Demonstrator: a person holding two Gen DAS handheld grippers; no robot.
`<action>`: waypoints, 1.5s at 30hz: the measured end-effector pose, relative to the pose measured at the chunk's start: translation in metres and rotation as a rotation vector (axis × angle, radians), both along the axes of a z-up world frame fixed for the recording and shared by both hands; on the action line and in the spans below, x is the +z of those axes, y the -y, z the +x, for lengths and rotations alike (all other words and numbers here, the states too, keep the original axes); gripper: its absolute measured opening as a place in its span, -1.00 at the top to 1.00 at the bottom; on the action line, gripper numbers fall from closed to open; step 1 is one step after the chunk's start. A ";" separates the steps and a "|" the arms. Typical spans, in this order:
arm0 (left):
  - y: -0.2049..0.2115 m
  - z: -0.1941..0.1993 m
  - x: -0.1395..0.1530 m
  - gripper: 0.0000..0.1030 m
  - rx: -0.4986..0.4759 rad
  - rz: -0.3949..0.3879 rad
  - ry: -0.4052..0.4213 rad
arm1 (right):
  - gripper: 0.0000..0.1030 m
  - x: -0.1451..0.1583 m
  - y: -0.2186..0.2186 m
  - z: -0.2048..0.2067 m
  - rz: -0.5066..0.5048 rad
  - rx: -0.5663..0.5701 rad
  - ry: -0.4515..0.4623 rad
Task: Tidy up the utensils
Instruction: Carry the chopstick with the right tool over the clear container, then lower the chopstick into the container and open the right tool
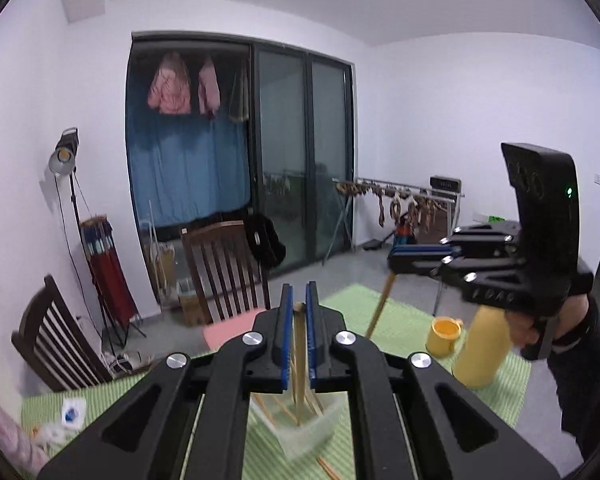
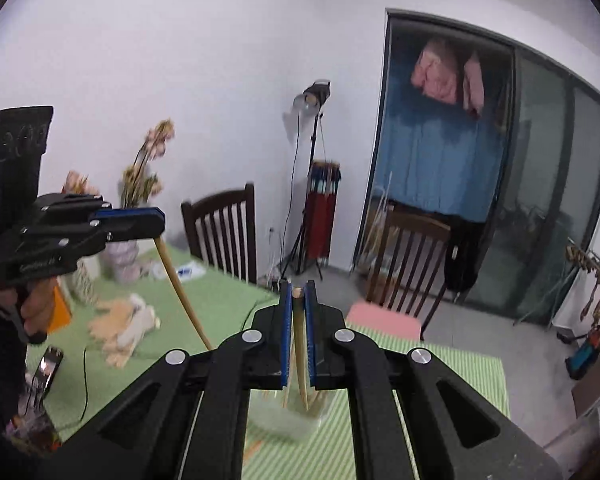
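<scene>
Both grippers were raised above the worktop (image 1: 400,320), which was covered in a green striped cloth, and each carried a single wooden chopstick. The left gripper (image 1: 299,300) had its blue-lined jaws pressed together on the top end of a chopstick (image 1: 299,360) that hung down toward a translucent plastic container (image 1: 308,432) standing directly beneath it, where several more chopsticks leaned in a loose bundle. The right gripper (image 2: 298,300) likewise had its jaws pinching the upper end of its own chopstick (image 2: 300,352), which dangled over the same container (image 2: 284,420). Each wrist view also caught the other gripper from the side, its stick slanting down and away from the jaws. A yellow mug (image 1: 444,334) and a tall yellow bottle (image 1: 480,348) stood near the right side of the worktop, and a soft toy (image 2: 128,328) lay well apart on the left. The step in hand appeared to be lifting a pair of chopsticks out of the container, with the lower tips probably at or just clear of the rim, though blur made that hard to tell. The next move would call for carrying both sticks clear of the remaining bundle without snagging it, then bringing them to wherever they belong and laying them parallel; since each stick was held only at its very end, it could swing or slip, so a steady, slow carry seemed wise.
</scene>
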State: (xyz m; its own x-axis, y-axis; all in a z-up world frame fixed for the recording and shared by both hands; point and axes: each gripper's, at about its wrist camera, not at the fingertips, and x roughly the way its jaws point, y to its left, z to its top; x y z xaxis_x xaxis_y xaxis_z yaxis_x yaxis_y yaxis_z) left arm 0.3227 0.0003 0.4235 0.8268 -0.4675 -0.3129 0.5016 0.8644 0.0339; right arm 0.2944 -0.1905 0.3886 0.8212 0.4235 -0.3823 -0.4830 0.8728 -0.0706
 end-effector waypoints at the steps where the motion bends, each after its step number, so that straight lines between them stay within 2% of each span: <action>1: 0.002 0.009 0.005 0.94 0.014 -0.003 0.010 | 0.88 0.002 -0.001 0.011 0.009 -0.002 0.000; 4: 0.004 0.041 0.006 0.94 0.029 -0.032 -0.016 | 0.88 -0.005 -0.004 0.042 0.029 0.001 -0.018; 7: 0.007 0.079 -0.009 0.94 0.032 -0.056 -0.067 | 0.88 -0.026 -0.008 0.080 0.065 0.017 -0.065; 11: 0.018 0.127 -0.047 0.94 0.025 -0.035 -0.142 | 0.88 -0.062 -0.016 0.127 0.072 0.016 -0.137; 16: 0.027 0.184 -0.101 0.94 0.047 0.036 -0.219 | 0.88 -0.111 -0.022 0.176 0.074 0.005 -0.239; 18: 0.030 0.203 -0.122 0.94 0.067 0.064 -0.237 | 0.88 -0.128 -0.023 0.189 0.070 0.000 -0.266; 21: 0.027 0.227 -0.149 0.94 0.081 0.064 -0.279 | 0.88 -0.144 -0.025 0.201 0.065 0.001 -0.305; 28: 0.026 0.260 -0.194 0.93 0.071 0.089 -0.365 | 0.87 -0.176 -0.027 0.228 0.056 -0.011 -0.405; 32: 0.019 0.269 -0.203 0.93 0.080 0.061 -0.413 | 0.80 -0.178 -0.023 0.231 0.068 -0.020 -0.419; 33: 0.016 0.269 -0.203 0.92 0.084 0.057 -0.416 | 0.59 -0.176 -0.021 0.231 0.073 -0.028 -0.416; 34: 0.014 0.269 -0.202 0.92 0.086 0.056 -0.416 | 0.29 -0.172 -0.019 0.228 0.079 -0.049 -0.403; 36: 0.009 0.263 -0.196 0.92 0.092 0.053 -0.407 | -0.05 -0.162 -0.012 0.222 0.093 -0.081 -0.373; 39: 0.000 0.249 -0.180 0.90 0.103 0.052 -0.383 | -0.05 -0.147 0.002 0.211 0.117 -0.105 -0.356; 41: -0.006 0.235 -0.170 0.76 0.111 0.047 -0.369 | -0.05 -0.140 0.011 0.201 0.114 -0.122 -0.352; 43: -0.015 0.219 -0.158 0.50 0.152 0.038 -0.342 | -0.05 -0.134 0.022 0.189 0.100 -0.153 -0.338; 45: -0.021 0.204 -0.149 0.43 0.175 0.034 -0.333 | -0.05 -0.130 0.032 0.176 0.088 -0.174 -0.335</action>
